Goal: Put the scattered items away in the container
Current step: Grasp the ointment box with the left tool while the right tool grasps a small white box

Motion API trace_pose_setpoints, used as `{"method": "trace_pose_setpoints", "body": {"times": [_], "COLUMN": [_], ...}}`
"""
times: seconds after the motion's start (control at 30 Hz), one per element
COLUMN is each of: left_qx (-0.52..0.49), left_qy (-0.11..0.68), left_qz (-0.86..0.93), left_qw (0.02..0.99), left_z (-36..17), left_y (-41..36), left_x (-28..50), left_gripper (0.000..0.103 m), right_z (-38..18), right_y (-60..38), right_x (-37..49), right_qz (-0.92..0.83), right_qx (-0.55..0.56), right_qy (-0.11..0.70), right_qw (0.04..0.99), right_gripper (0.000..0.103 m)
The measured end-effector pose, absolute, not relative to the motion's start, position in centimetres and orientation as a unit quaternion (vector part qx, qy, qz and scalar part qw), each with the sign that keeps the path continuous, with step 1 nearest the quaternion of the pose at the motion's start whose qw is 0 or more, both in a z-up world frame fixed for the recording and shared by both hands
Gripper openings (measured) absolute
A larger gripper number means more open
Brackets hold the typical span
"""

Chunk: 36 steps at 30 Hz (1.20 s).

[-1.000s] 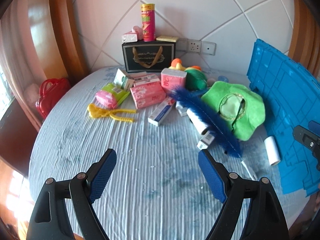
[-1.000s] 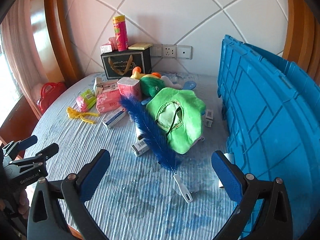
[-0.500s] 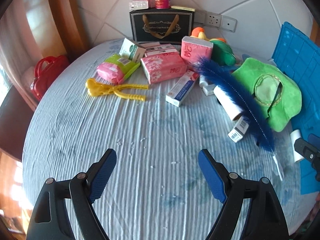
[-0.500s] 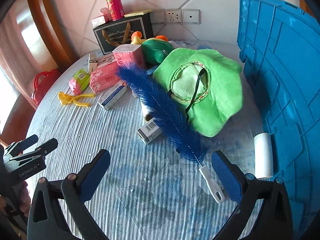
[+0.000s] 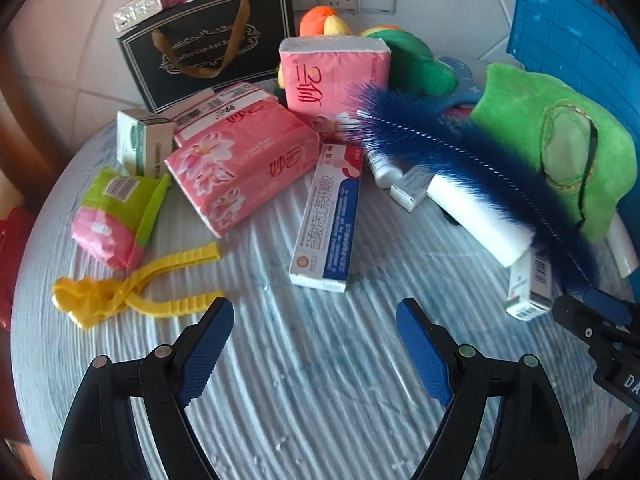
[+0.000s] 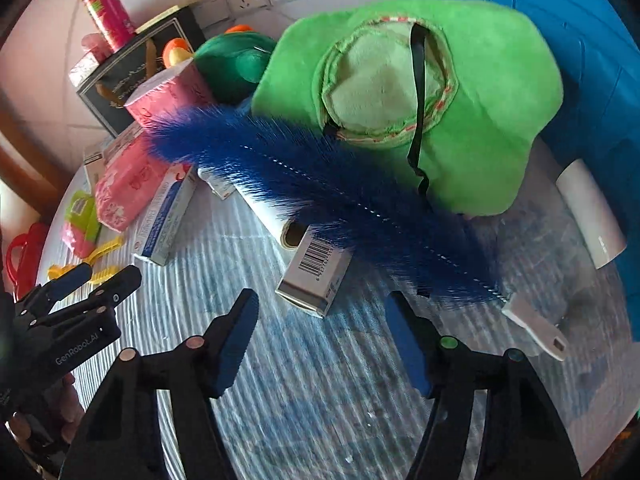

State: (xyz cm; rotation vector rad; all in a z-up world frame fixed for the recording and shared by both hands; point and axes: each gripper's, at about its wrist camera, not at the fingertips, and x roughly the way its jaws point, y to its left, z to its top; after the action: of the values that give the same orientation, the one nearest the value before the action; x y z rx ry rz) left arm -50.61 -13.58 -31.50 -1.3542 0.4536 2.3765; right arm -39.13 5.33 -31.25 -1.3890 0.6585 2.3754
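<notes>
The scattered items are being approached from the near edge of the table, with the blue bottle brush taken here as the landmark for the heap. The right gripper is being held pointing downward just short of the brush, and its jaws are closing with nothing yet between them; the small barcoded box is lying just ahead of the gap, partly tucked under the bristles, so it is probably being lined up as the first pick. The left gripper is being kept wide and empty over bare tablecloth, left of the brush, with the toothpaste box straight ahead of its fingers, presumably so that a second item can be taken at once. The green plush hat is lying against the far side of the brush, and the blue container is standing beyond the hat, close enough for short carries. The brush's white handle is being left clear on the cloth, nearest the right gripper.
</notes>
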Motion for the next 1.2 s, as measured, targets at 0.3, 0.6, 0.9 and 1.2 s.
{"method": "trace_pose_setpoints", "body": {"times": [0.3, 0.6, 0.9, 1.2], "left_qx": [-0.484, -0.471, -0.474, -0.441], "left_qy": [0.17, 0.158, 0.151, 0.15], "left_qz": [0.831, 0.837, 0.839, 0.855], "left_qw": [0.214, 0.229, 0.22, 0.228], "left_z": [-35.4, -35.2, -35.2, -31.9], "left_y": [-10.9, -10.0, -10.8, -13.2], "left_x": [-54.2, -52.4, -49.2, -44.2], "left_gripper": [0.084, 0.041, 0.041, 0.039], "right_z": [-33.4, -34.6, -34.9, -33.1], "right_y": [5.3, 4.7, 5.2, 2.8], "right_x": [-42.1, -42.6, -40.5, -37.3], "right_qz": [0.829, 0.829, 0.828, 0.842], "right_qx": [-0.472, -0.471, -0.474, -0.463], "right_qy": [0.238, 0.219, 0.223, 0.213], "right_qw": [0.185, 0.207, 0.199, 0.175], "right_gripper": [0.055, 0.048, 0.03, 0.03]}}
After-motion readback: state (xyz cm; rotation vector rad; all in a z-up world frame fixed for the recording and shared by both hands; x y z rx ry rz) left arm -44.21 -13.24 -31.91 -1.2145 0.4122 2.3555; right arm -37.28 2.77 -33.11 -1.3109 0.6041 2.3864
